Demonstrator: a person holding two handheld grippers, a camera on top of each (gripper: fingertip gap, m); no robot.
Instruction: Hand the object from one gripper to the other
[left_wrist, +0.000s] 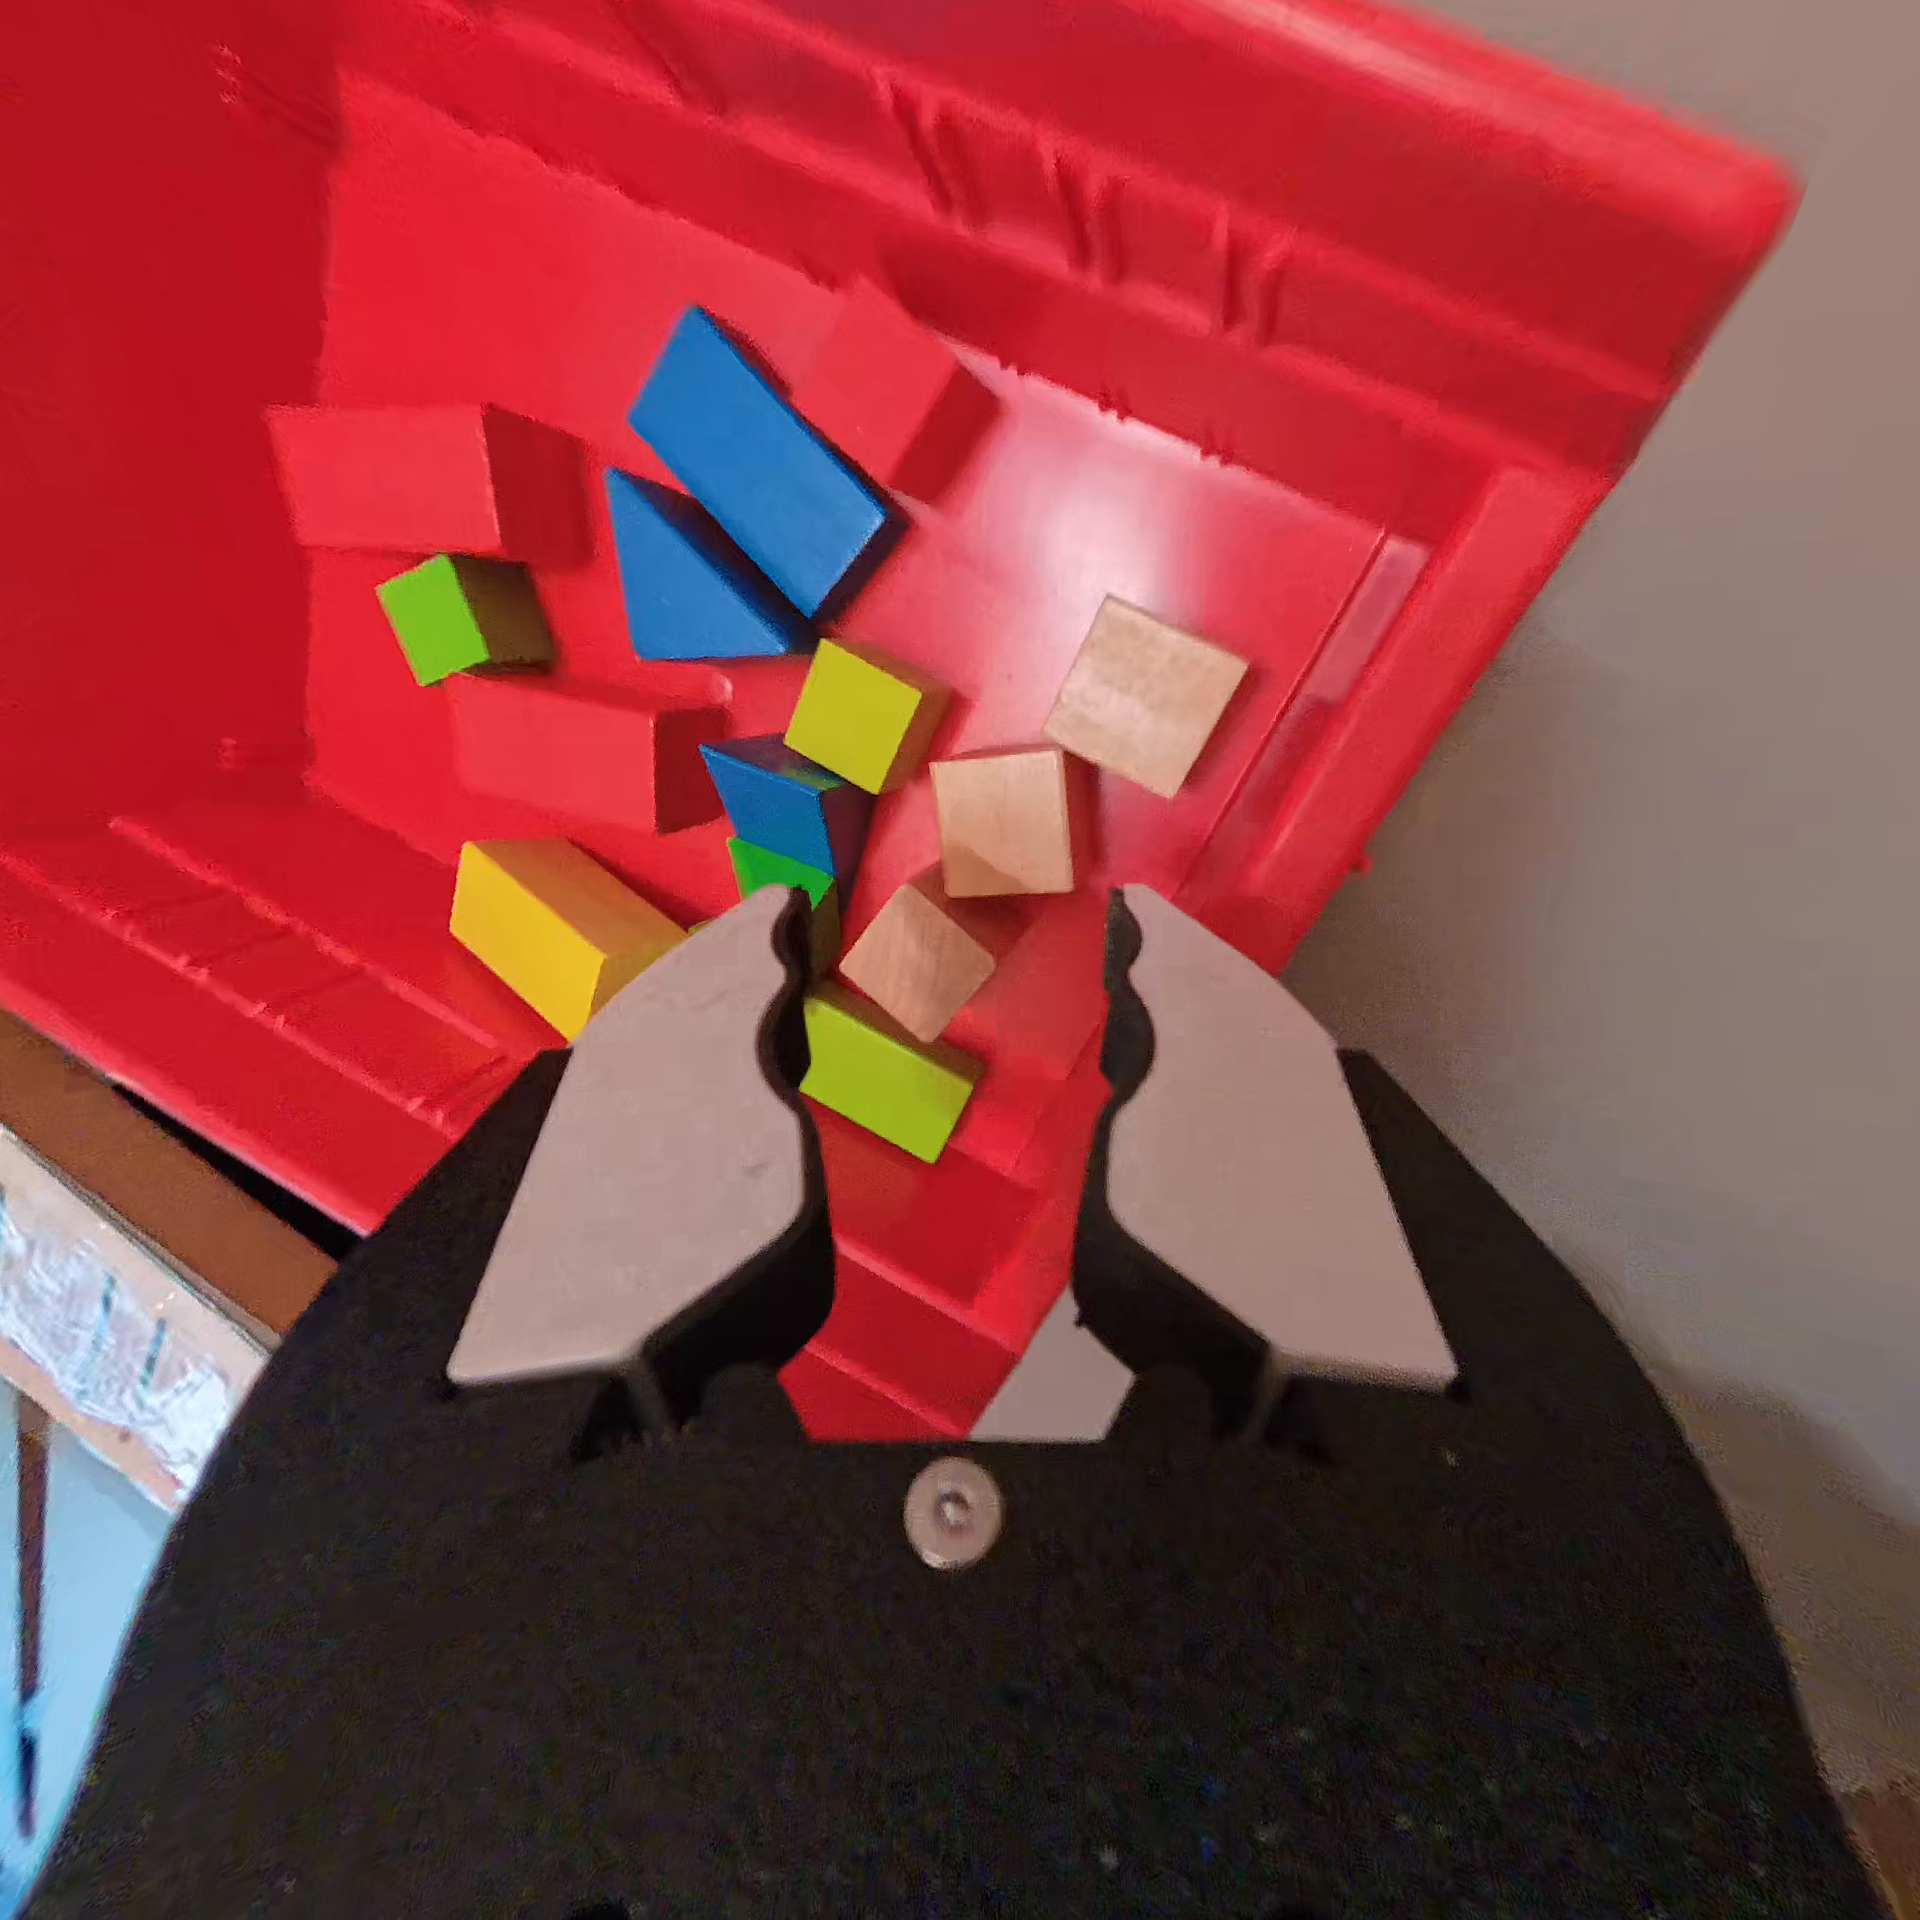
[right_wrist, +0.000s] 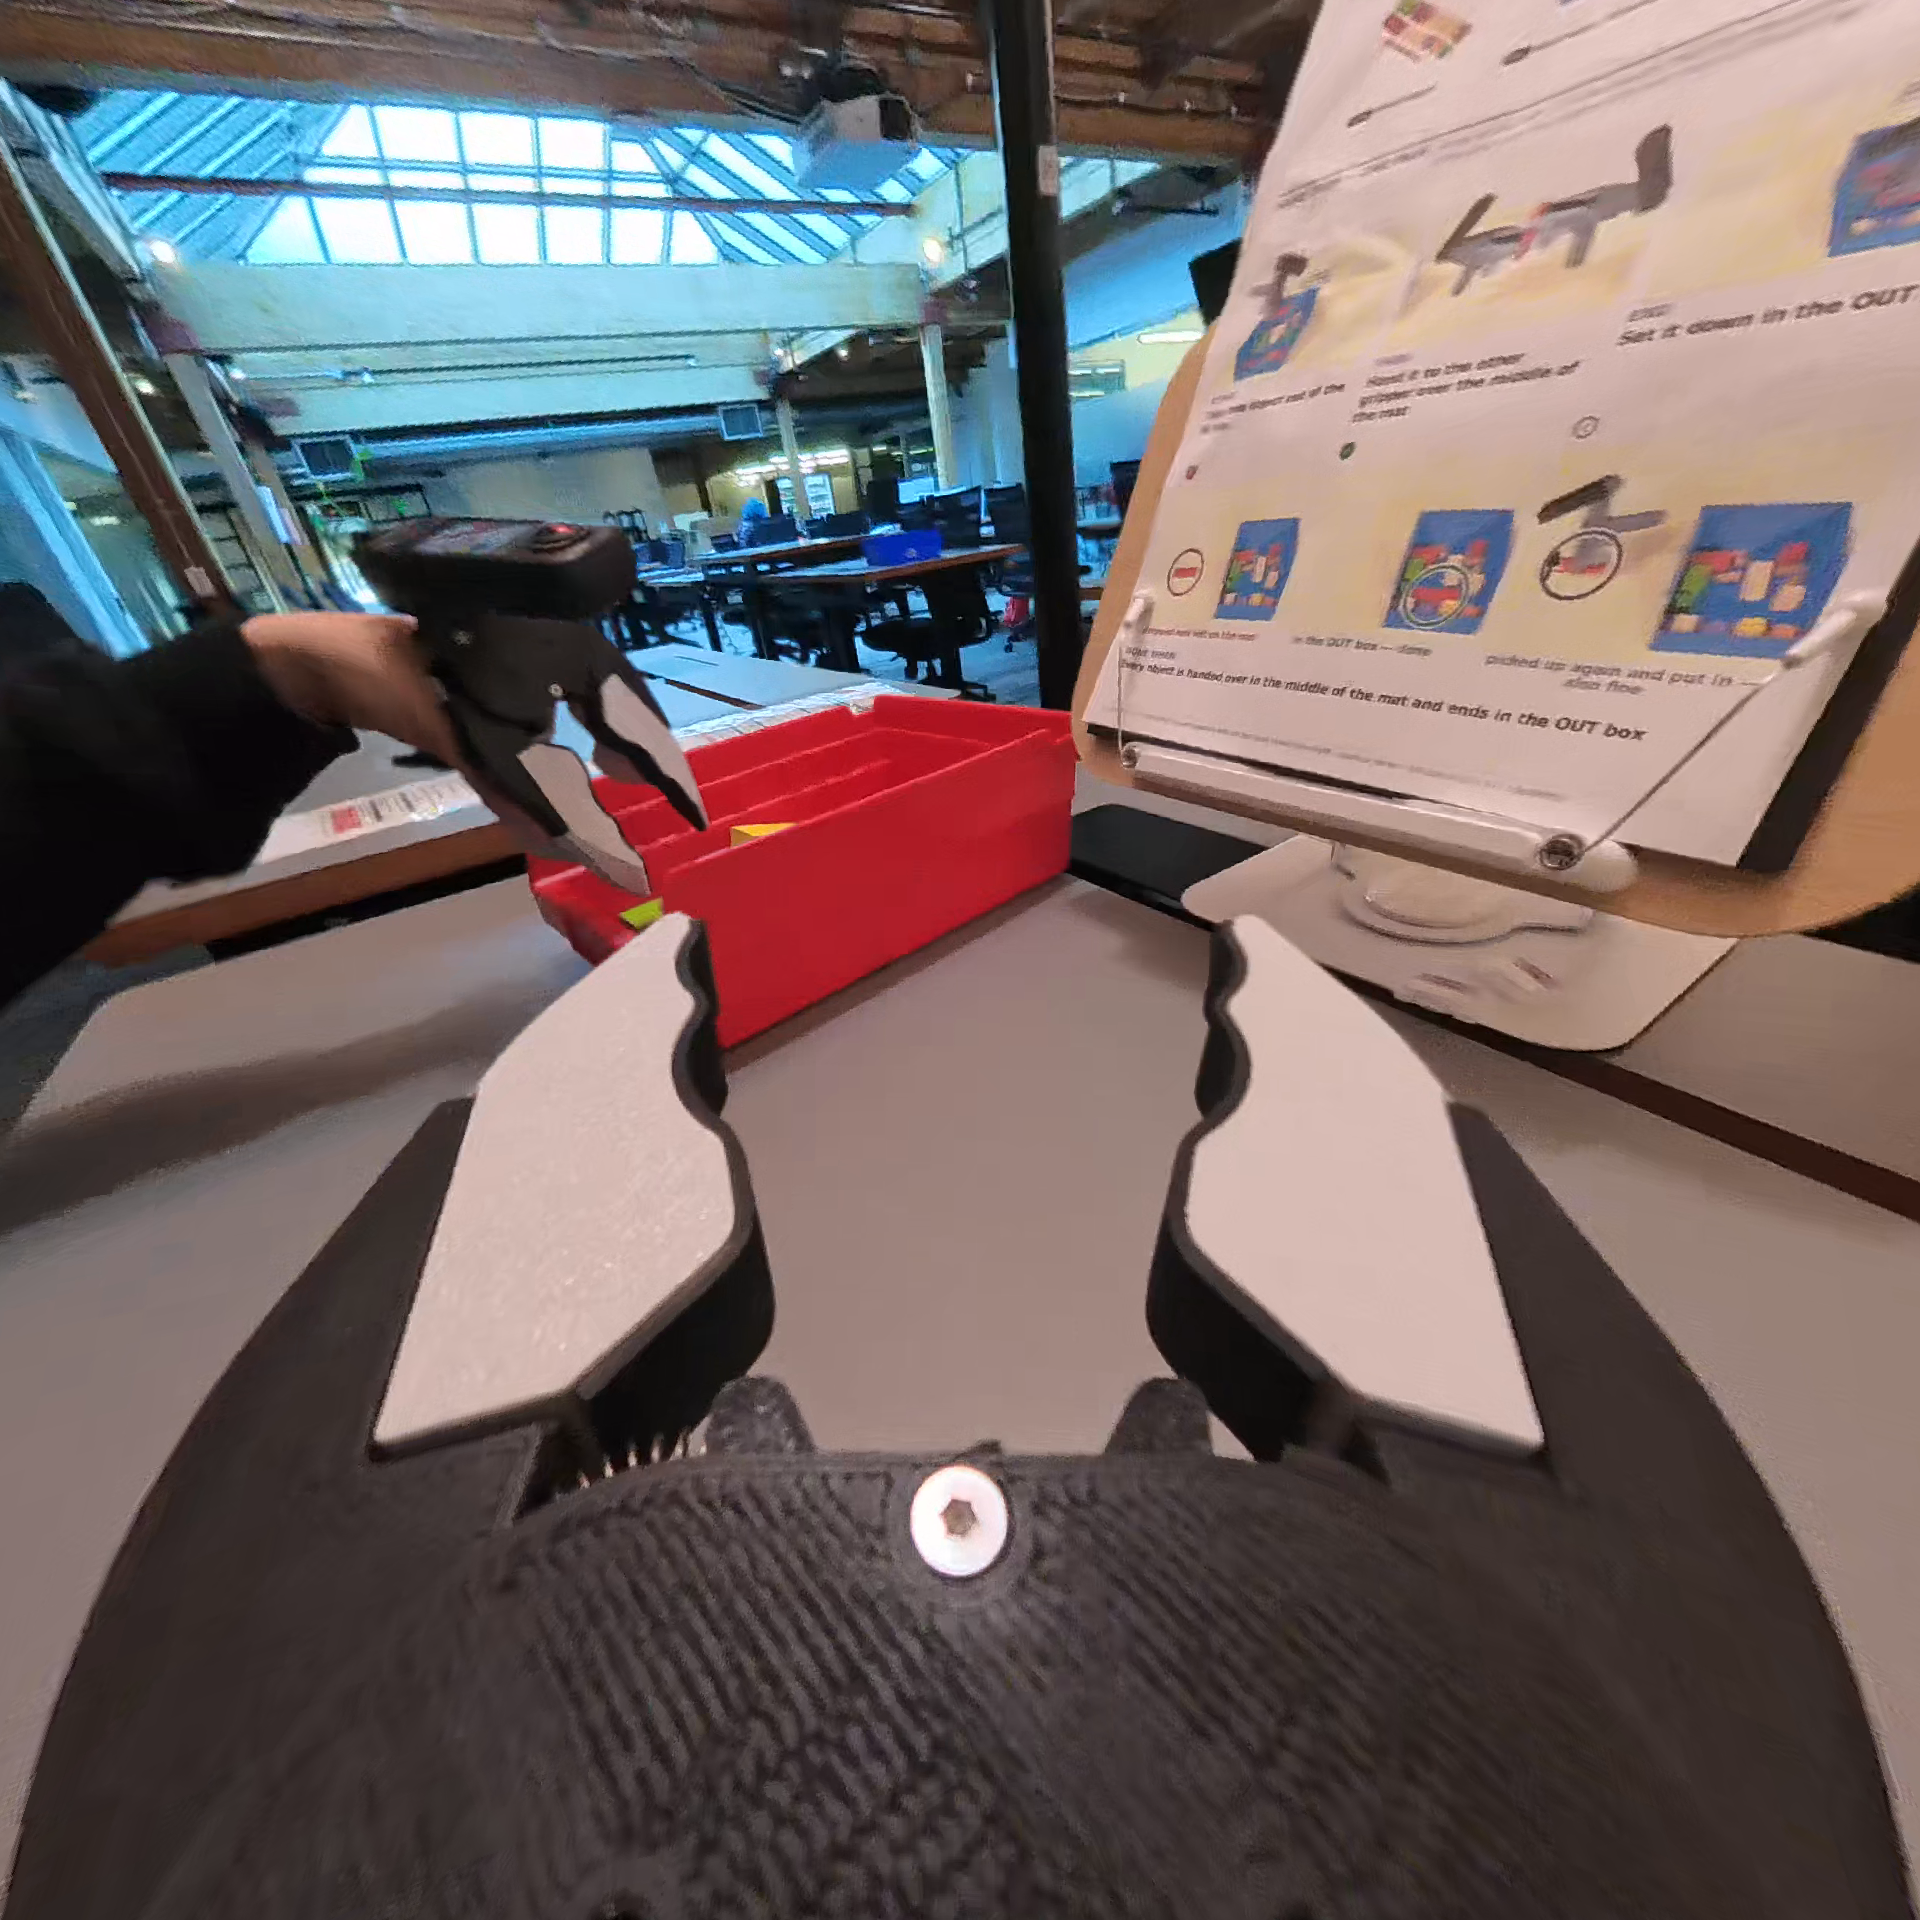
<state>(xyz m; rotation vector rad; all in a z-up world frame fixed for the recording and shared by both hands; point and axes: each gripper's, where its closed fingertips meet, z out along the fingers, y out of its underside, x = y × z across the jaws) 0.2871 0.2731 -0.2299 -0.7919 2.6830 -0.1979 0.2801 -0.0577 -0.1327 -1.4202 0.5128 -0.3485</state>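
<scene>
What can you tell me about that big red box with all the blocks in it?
The red plastic box is a shallow, open-topped rectangular bin with ridged, stepped inner walls. It sits flat on the grey table, beside a white document stand. Inside lie loose wooden blocks: blue, red, green, yellow and plain wood. The left gripper hovers above it, jaws open and empty, touching nothing.

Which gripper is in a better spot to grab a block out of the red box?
Probably the left gripper. It is open and empty, pointing down into the red box right above the blocks. The right gripper, also open and empty, is over the bare grey table, away from the box.
</scene>
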